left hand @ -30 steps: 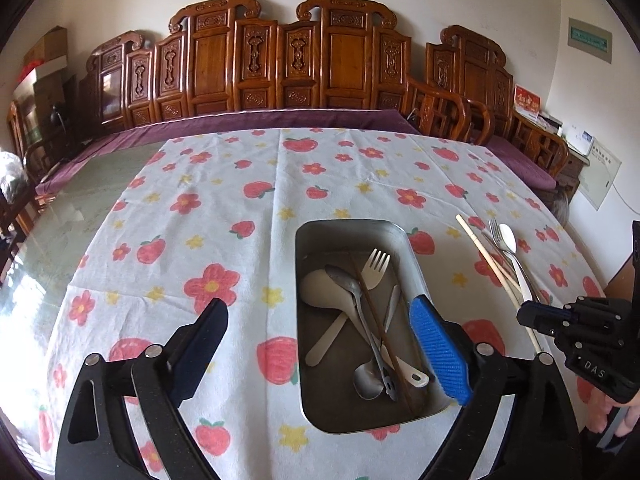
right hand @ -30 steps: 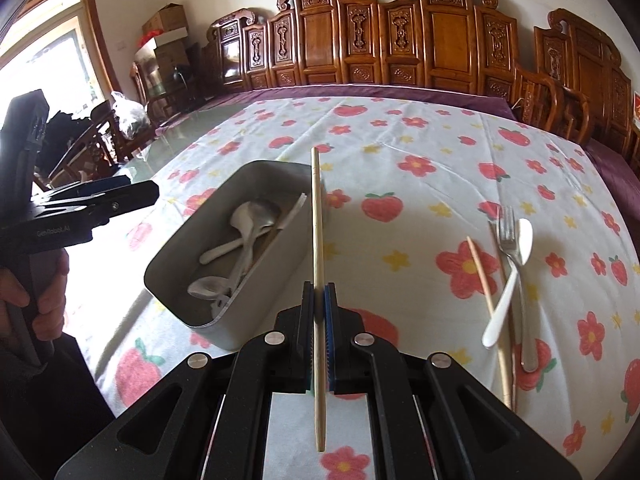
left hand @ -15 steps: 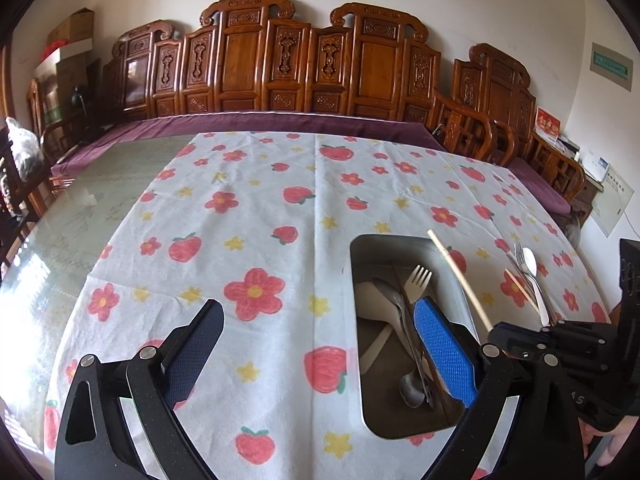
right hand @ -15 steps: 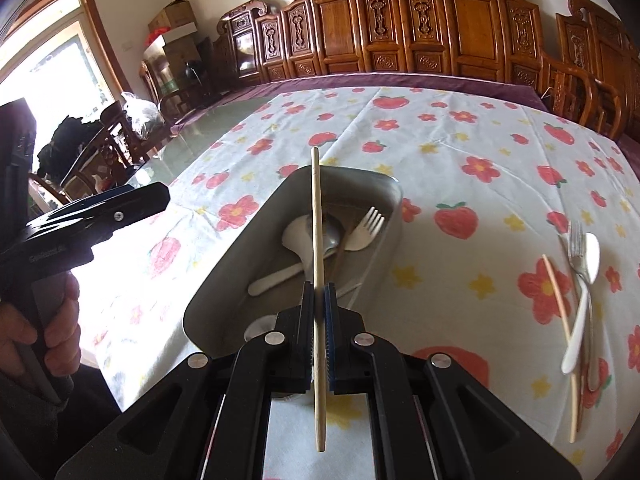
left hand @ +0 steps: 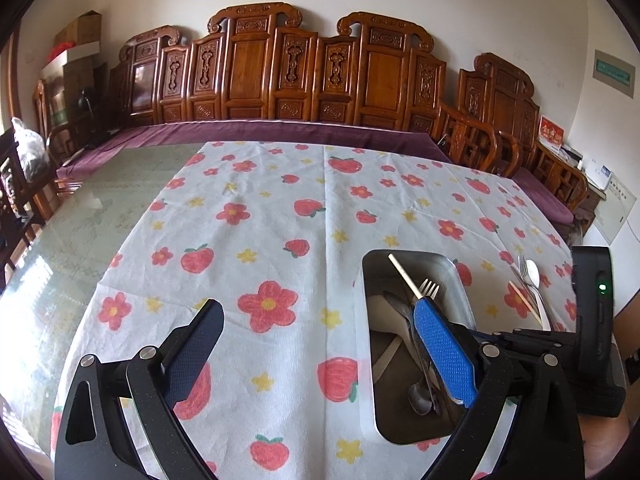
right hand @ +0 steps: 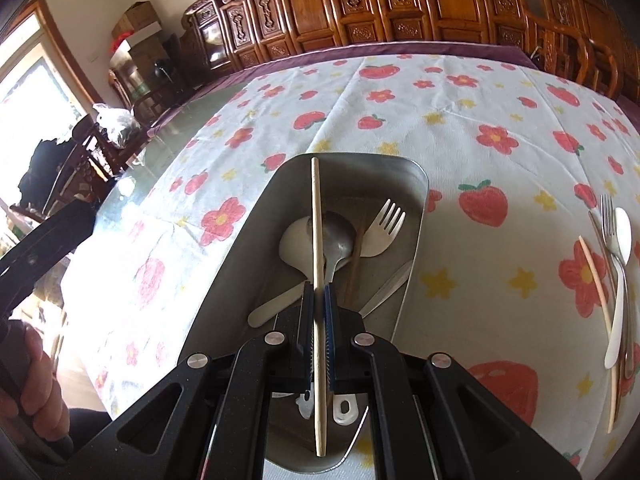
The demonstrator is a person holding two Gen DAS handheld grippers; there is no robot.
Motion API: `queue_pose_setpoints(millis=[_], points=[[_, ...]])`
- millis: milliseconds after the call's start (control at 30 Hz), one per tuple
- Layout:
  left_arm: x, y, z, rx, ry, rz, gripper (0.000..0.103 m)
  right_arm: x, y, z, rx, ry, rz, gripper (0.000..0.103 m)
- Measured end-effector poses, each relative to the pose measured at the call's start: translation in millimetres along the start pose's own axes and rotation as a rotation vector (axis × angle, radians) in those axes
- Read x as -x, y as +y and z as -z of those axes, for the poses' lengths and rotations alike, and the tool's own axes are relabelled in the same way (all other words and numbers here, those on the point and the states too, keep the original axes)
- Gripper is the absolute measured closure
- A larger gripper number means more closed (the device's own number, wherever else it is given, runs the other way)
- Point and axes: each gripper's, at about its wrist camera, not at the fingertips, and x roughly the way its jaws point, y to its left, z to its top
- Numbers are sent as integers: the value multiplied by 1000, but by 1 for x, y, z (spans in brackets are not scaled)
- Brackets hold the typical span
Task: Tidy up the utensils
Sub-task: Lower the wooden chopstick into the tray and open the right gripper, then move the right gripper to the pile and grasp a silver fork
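Since a second ago I've carried the chopstick point(right hand: 317, 280), pinched in my right gripper point(right hand: 319, 320), from beside the tray point(right hand: 416, 200) to over it, left gripper point(left hand: 316, 352) spread and idle; releasing high could bounce it out.

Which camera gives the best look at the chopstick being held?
The right wrist view: the chopstick runs full length there, clamped by the right gripper above the metal tray. In the left wrist view only its far end shows; a blue finger of the left gripper hides the rest.
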Motion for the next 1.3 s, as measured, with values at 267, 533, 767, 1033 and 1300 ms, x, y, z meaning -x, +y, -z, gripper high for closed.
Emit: queue_pose_setpoints(millis=[267,533,767,1033,1300], points=[[3,3,-1,1,1,3,11,-16,5,6,-61,58,-32,96],[3,9,-3,21,3,17,11,-9,12,13,-18,72,-65,94],[4,3,-2,13,6,24,11,42,-1,23,46,-3,-14,94],[8,-24,4,-36,12,58,11,101,-35,43,73,-77,73,94],[22,-69,13,-99,20,111,11,155,-99,71,47,-110,198,94]])
